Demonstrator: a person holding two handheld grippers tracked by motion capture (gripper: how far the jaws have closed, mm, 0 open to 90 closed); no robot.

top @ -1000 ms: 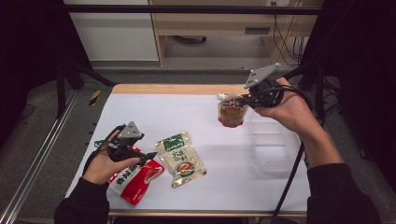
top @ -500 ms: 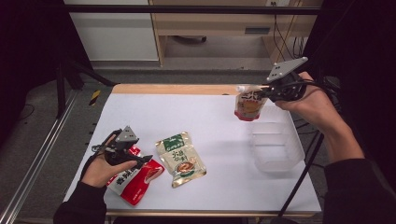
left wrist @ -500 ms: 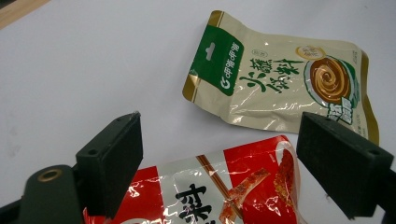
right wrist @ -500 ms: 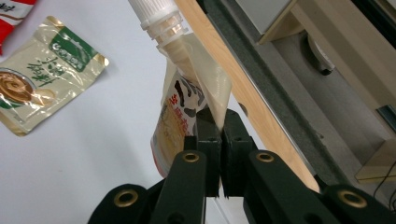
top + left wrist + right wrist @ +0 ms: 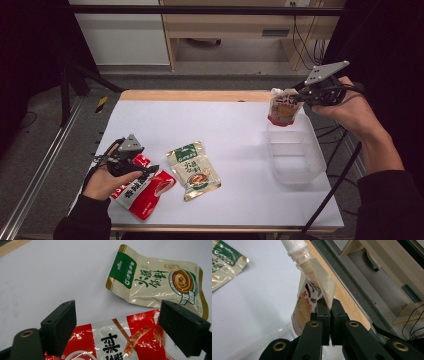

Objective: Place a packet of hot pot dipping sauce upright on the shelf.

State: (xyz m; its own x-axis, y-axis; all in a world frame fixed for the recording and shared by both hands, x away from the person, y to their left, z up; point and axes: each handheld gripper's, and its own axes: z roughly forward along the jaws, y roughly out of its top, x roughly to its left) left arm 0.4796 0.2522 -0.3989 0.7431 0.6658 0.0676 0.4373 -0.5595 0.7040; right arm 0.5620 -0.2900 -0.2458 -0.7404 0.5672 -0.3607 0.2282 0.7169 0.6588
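Note:
My right gripper (image 5: pixel 302 95) is shut on the top edge of a spouted pouch (image 5: pixel 283 107) with a white cap and red bottom, which hangs above the far end of a clear plastic bin (image 5: pixel 310 167). In the right gripper view the jaws (image 5: pixel 329 312) pinch the pouch (image 5: pixel 308 298) just below its spout. My left gripper (image 5: pixel 142 169) rests open at the near left over a red and white snack packet (image 5: pixel 145 192). Its wide jaws (image 5: pixel 117 325) straddle that packet (image 5: pixel 112 340) without pressing it. A beige and green sauce packet (image 5: pixel 193 170) lies flat beside it.
The white table top (image 5: pixel 220 125) has a wooden far edge (image 5: pixel 195 95). The clear bin stands at the right edge of the table. A black stand pole (image 5: pixel 332 187) slants across the near right corner. Cables and shelving lie beyond the table.
My right gripper has carried the spouted pouch to the right, from the table's far middle to above the clear bin. The left gripper stays over the red packet.

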